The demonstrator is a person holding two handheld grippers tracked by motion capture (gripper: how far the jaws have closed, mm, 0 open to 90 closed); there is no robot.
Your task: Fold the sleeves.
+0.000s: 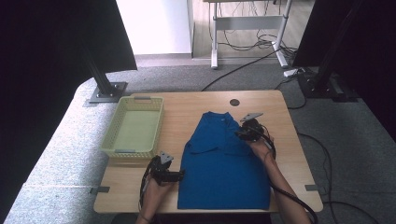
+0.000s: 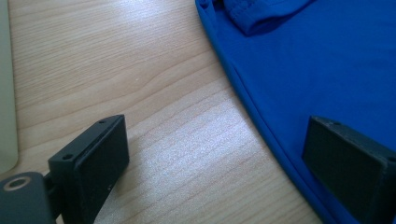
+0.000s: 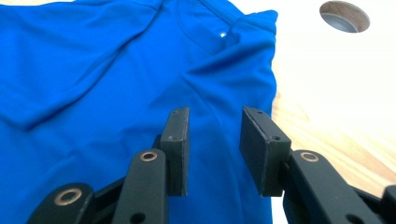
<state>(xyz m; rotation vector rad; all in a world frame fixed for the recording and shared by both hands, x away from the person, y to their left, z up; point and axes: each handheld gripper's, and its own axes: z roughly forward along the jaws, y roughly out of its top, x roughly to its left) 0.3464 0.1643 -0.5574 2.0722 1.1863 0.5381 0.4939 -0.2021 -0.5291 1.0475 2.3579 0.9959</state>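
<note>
A blue polo shirt (image 1: pixel 224 163) lies flat on the wooden table (image 1: pixel 187 112), collar toward the far side and sleeves folded in. My left gripper (image 1: pixel 179 175) sits at the shirt's left edge, low on the table. In the left gripper view the left gripper (image 2: pixel 215 161) is wide open: one jaw is over bare wood, the other over the shirt's hem (image 2: pixel 261 126). My right gripper (image 1: pixel 240 134) is at the shirt's right shoulder. In the right gripper view the right gripper (image 3: pixel 215 128) is open with a narrow gap, just above the blue fabric (image 3: pixel 93 93), gripping nothing.
A pale yellow-green plastic basket (image 1: pixel 108 140) stands empty on the table's left side; its wall (image 2: pixel 5 93) is close to my left gripper. A round cable hole (image 1: pixel 234 102) lies beyond the collar. Black stands, cables and a desk frame are on the carpet beyond.
</note>
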